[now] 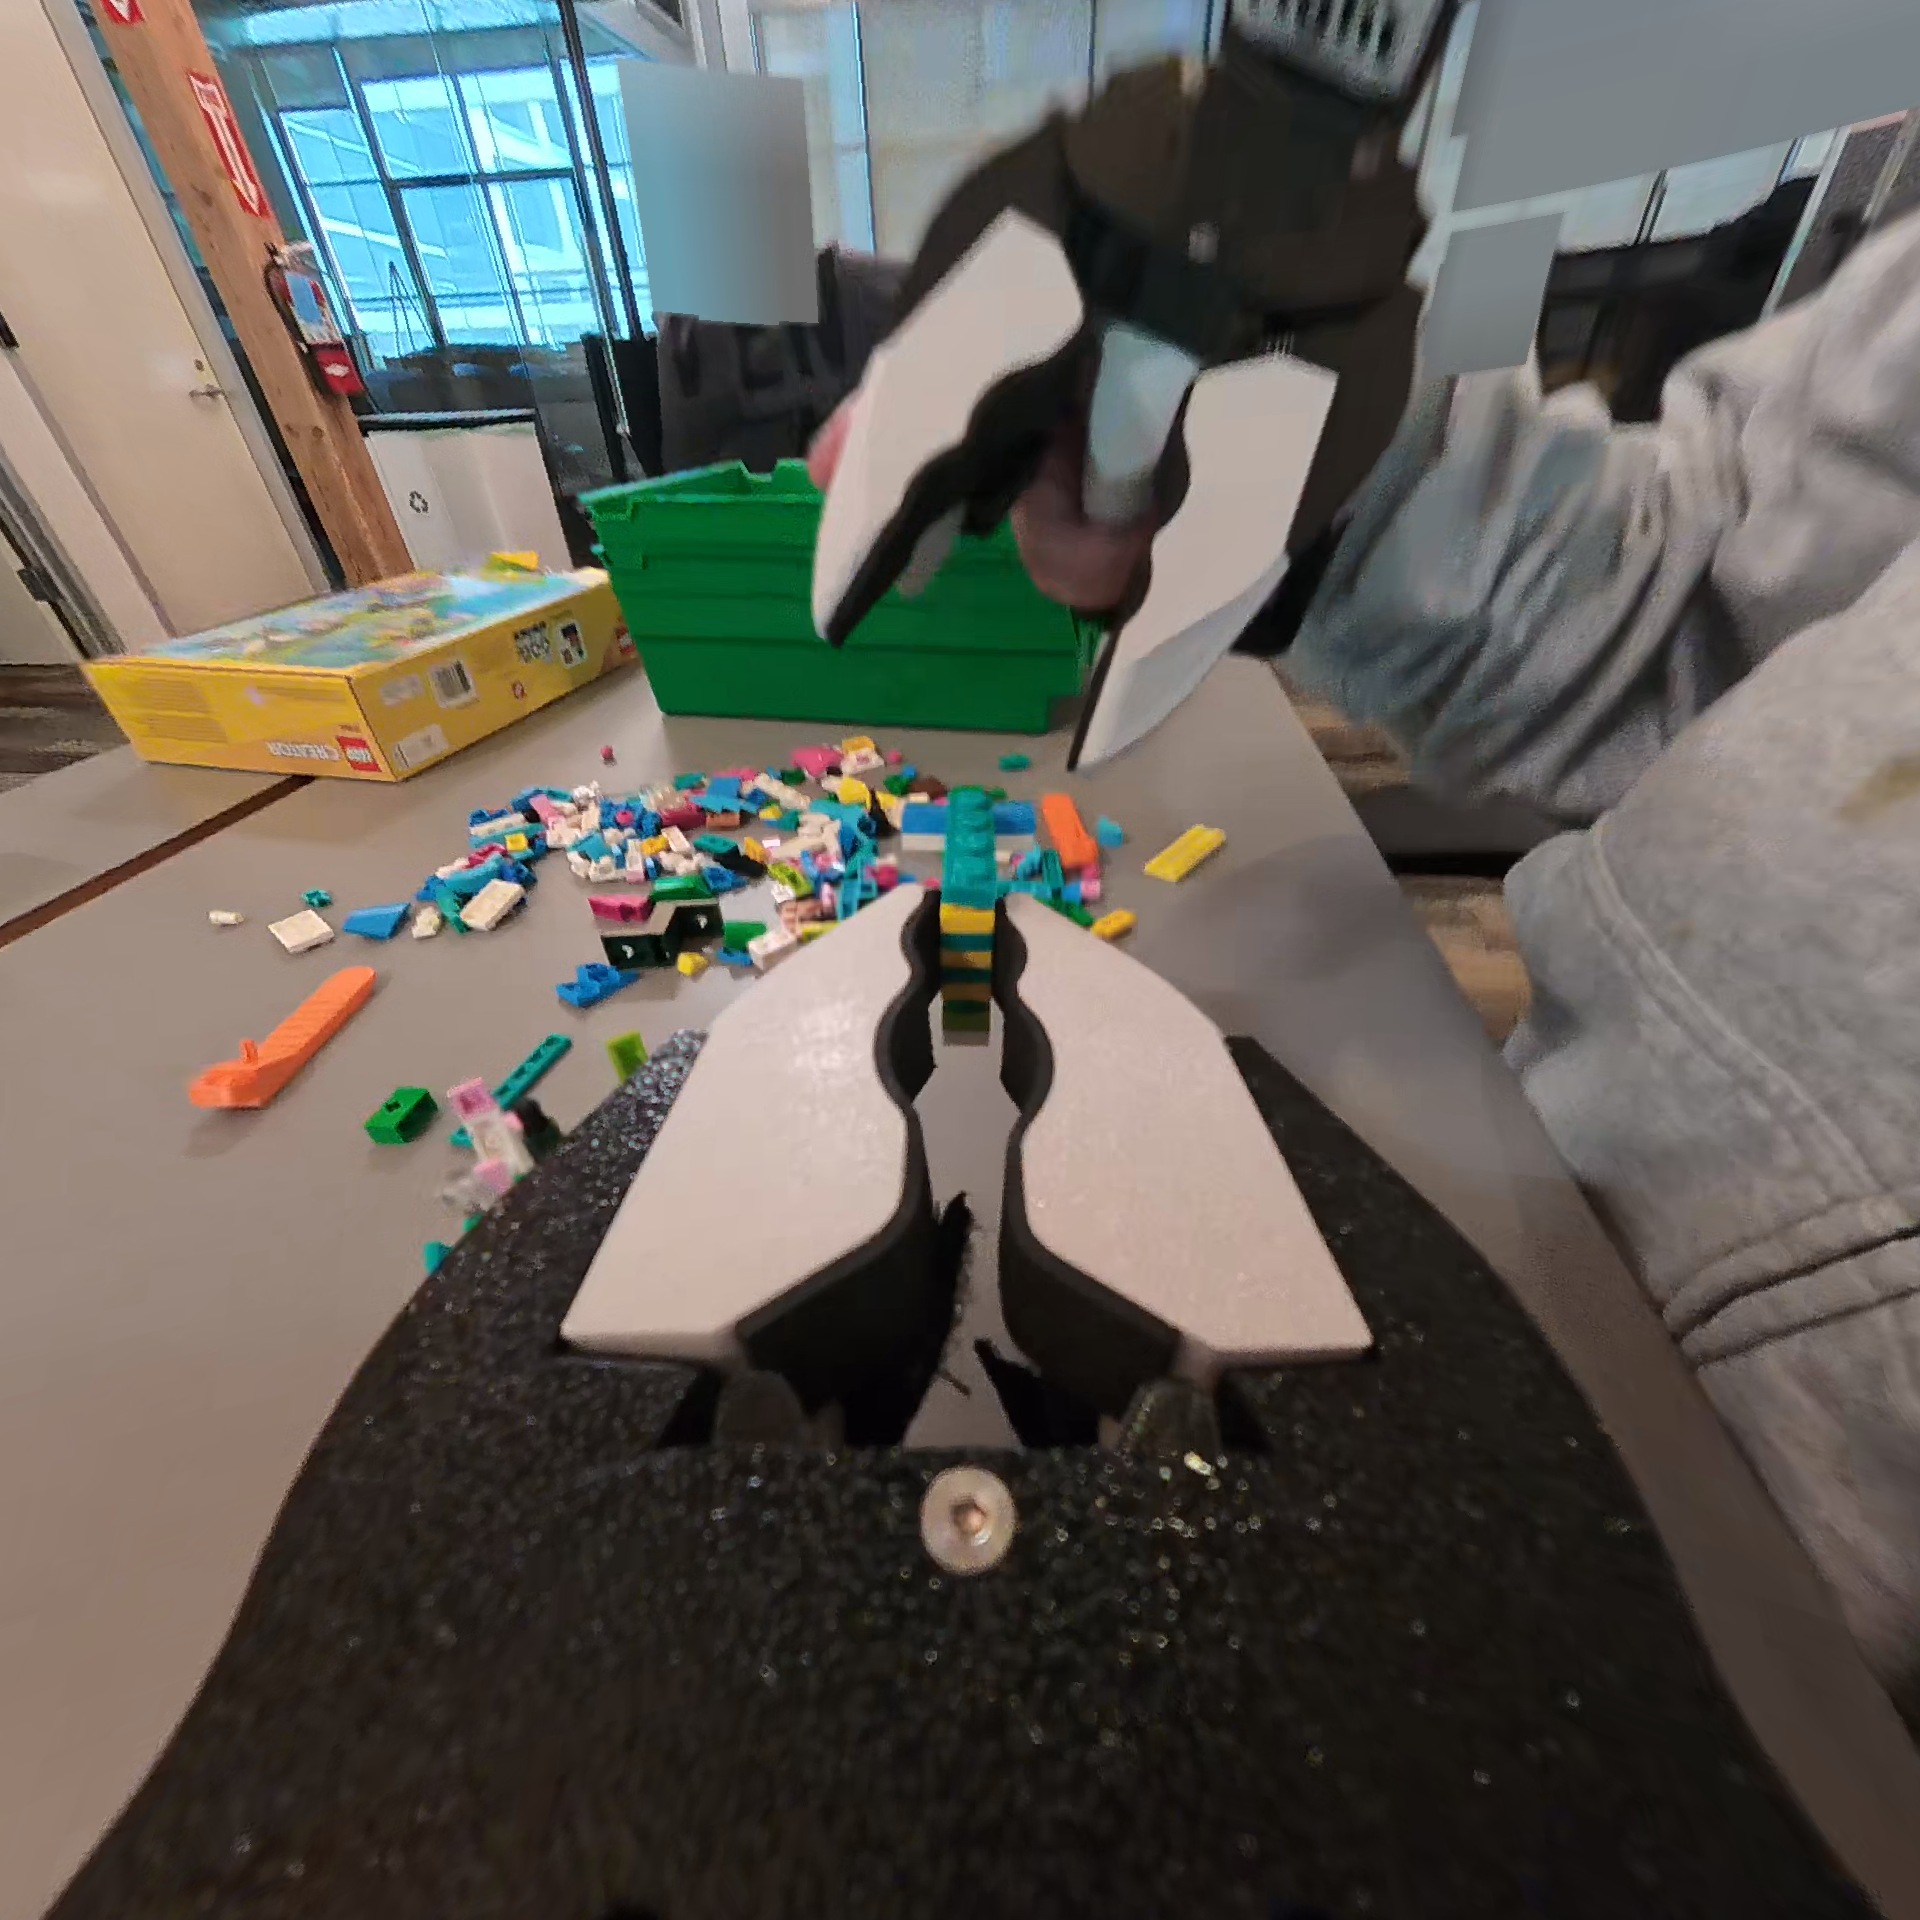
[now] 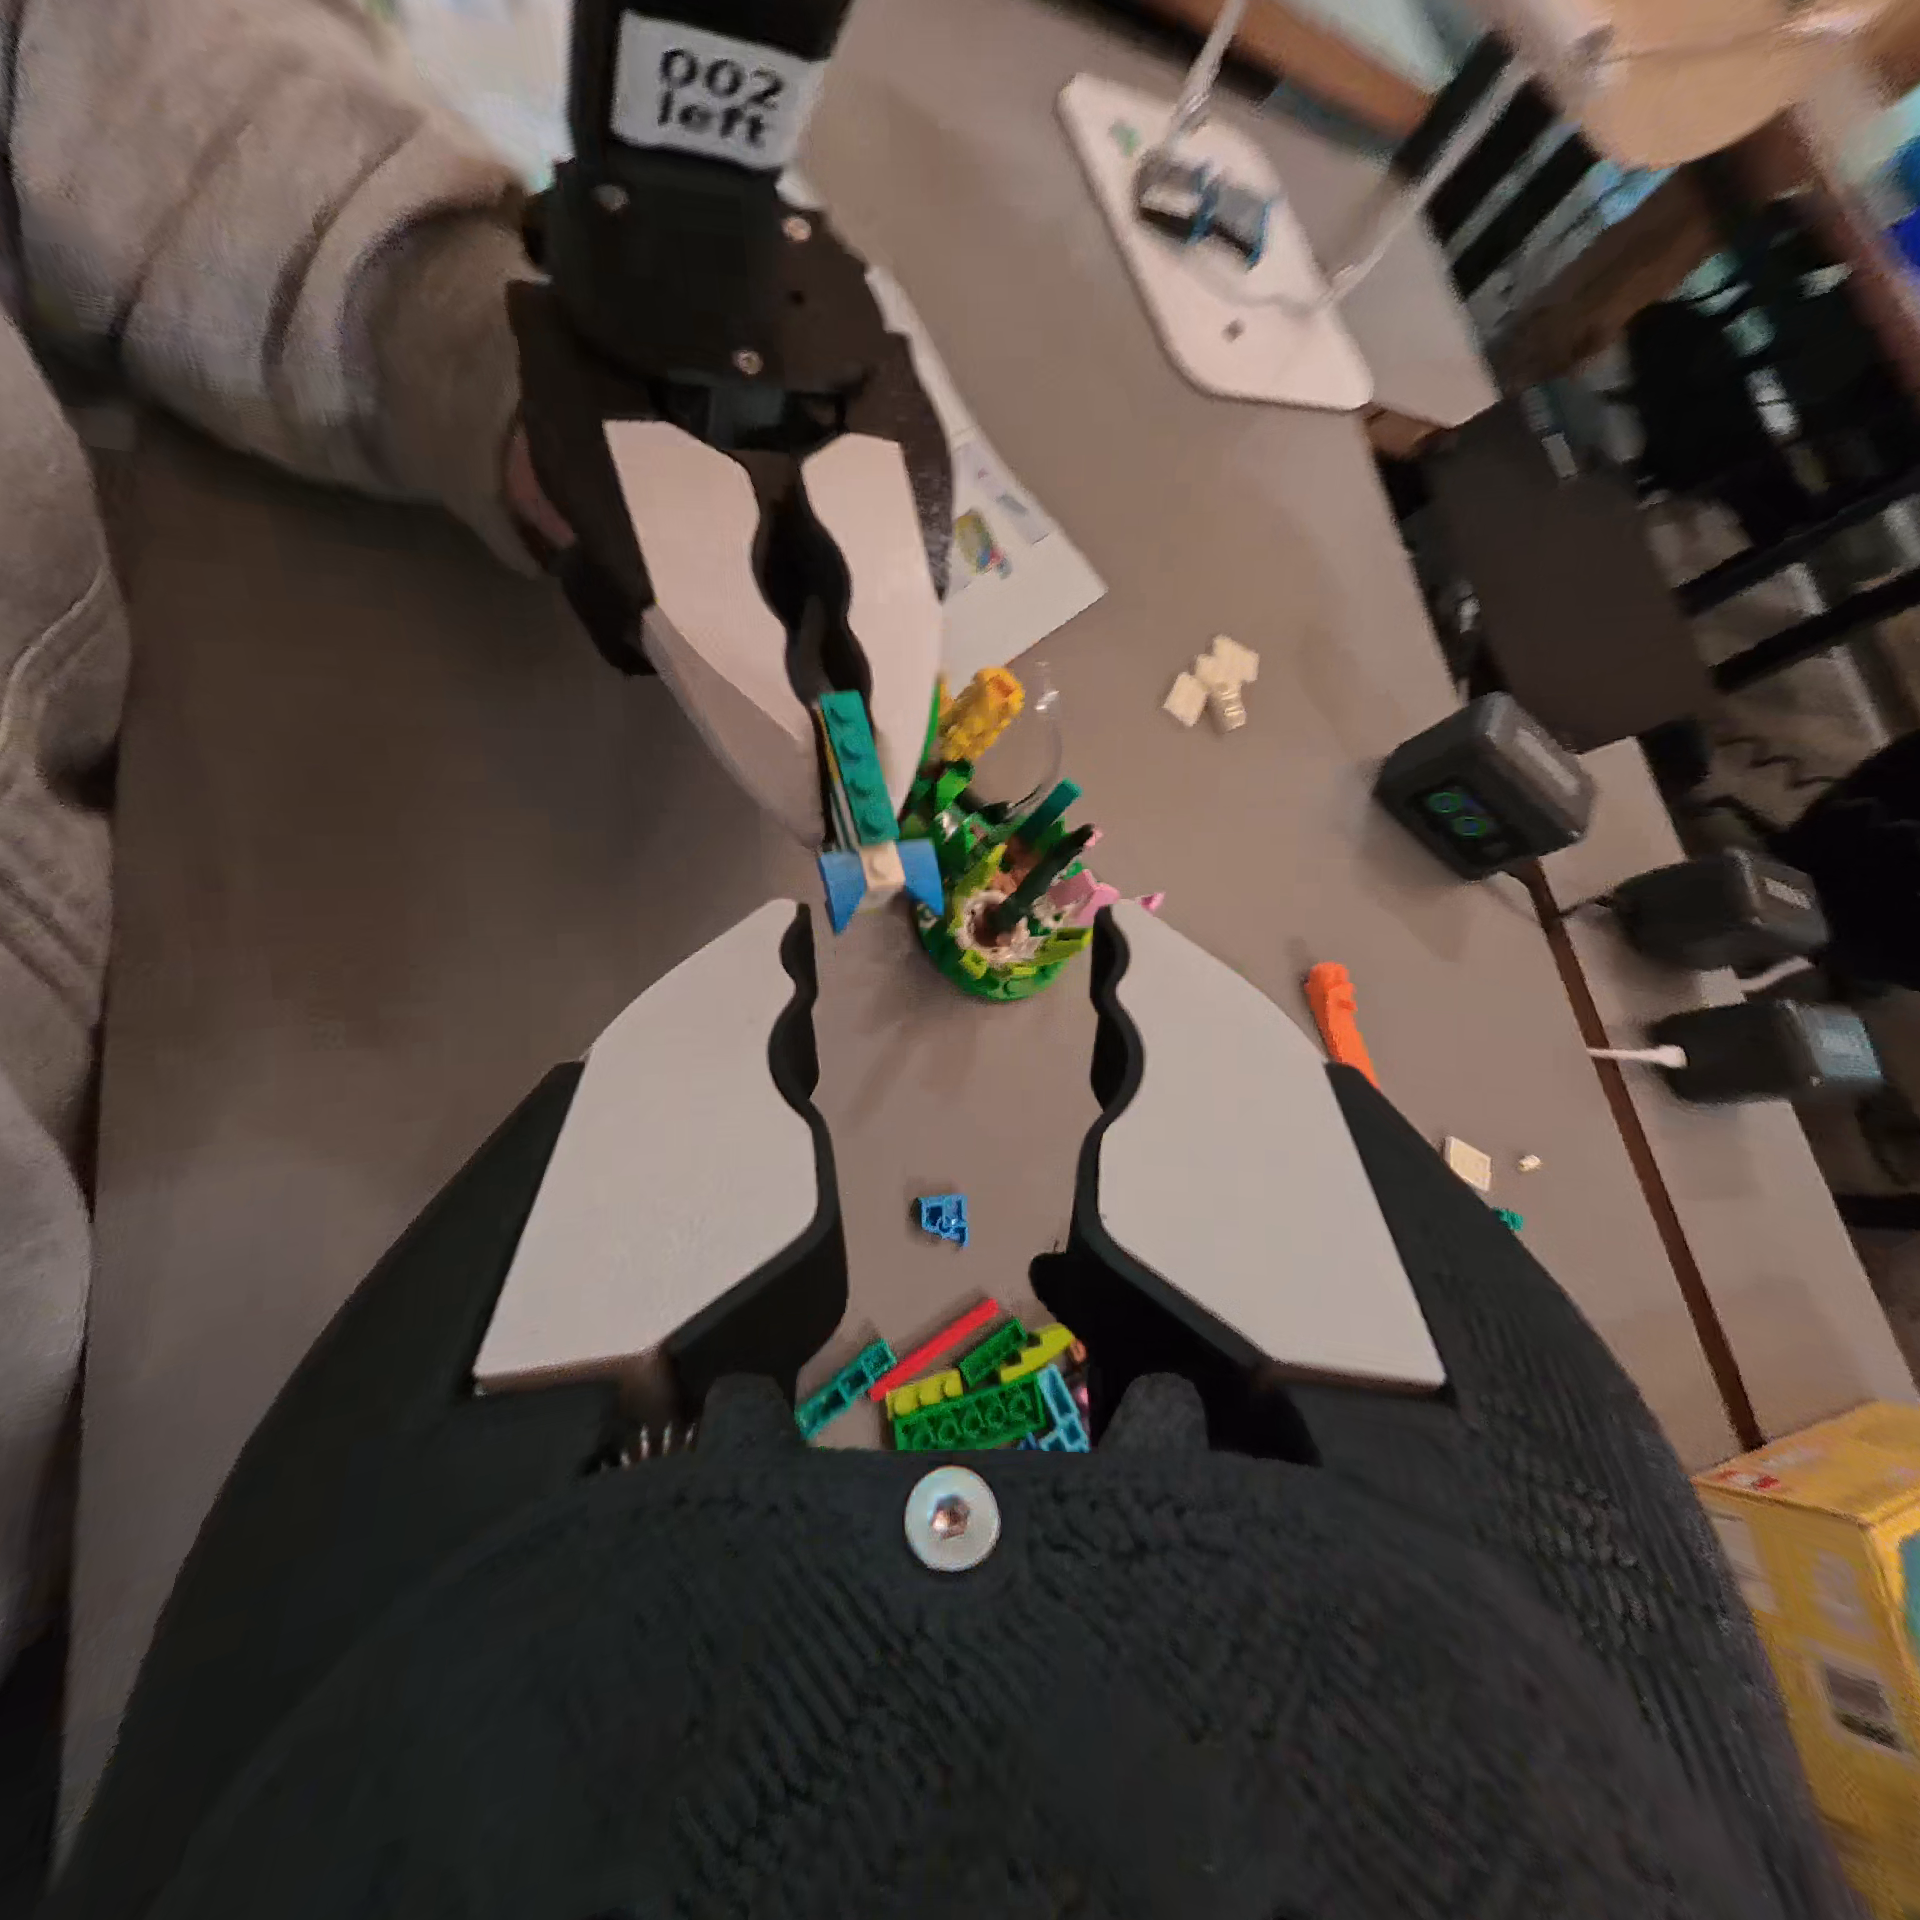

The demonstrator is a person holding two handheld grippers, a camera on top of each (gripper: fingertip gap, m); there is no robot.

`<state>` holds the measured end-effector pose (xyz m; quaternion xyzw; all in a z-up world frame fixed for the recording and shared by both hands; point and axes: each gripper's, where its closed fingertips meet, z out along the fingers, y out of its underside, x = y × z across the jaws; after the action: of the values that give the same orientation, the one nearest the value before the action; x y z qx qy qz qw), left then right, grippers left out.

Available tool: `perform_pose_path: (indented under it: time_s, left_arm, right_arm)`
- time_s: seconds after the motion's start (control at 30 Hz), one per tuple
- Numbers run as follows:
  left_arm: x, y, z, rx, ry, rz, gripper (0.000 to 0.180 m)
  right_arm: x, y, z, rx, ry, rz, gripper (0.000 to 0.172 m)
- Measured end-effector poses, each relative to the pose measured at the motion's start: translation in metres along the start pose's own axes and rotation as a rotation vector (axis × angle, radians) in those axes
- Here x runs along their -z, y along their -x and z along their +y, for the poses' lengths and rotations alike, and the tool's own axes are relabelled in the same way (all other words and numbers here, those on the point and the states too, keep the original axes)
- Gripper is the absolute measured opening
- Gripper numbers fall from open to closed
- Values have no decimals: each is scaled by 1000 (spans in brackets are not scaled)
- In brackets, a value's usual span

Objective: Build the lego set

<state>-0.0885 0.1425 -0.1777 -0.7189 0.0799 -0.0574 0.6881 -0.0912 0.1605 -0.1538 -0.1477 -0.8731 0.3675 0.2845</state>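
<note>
Here the left gripper (image 1: 966, 935) clamps a striped teal, yellow and green brick stack (image 1: 968, 894), pads pressing both its sides, above the loose brick pile (image 1: 727, 842). The right gripper (image 2: 951, 940) hangs wide and bare over the green plant model (image 2: 1003, 914). A steady, level hold suits the stack best.

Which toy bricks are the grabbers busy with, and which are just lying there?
Busy with:
- left gripper clamps the teal-topped brick stack
- open right gripper by the green brick model

Lying about:
- loose brick pile
- orange tool
- yellow box
- green bin
</note>
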Motion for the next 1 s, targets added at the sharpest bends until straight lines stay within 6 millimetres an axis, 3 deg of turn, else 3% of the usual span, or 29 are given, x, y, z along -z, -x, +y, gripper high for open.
perform_pose_path:
  time_s: [0.1,0.2,0.43,0.7,1.0]
  left_arm:
    - [6,3,-25,61,-69,14,8]
    - [9,6,-48,116,-106,61,9]
    - [6,16,-90,186,-194,87,8]
    - [5,14,-108,179,-209,71,8]
    - [-1,6,-113,194,-214,90,8]
  right_arm:
    - [9,-7,-2,-181,-184,49,48]
    - [13,-11,-8,-384,-380,44,36]
    - [9,-11,-38,-681,-786,-99,28]
    - [32,-30,-62,-710,-1073,42,20]
    - [41,-28,-73,-714,-1167,3,14]
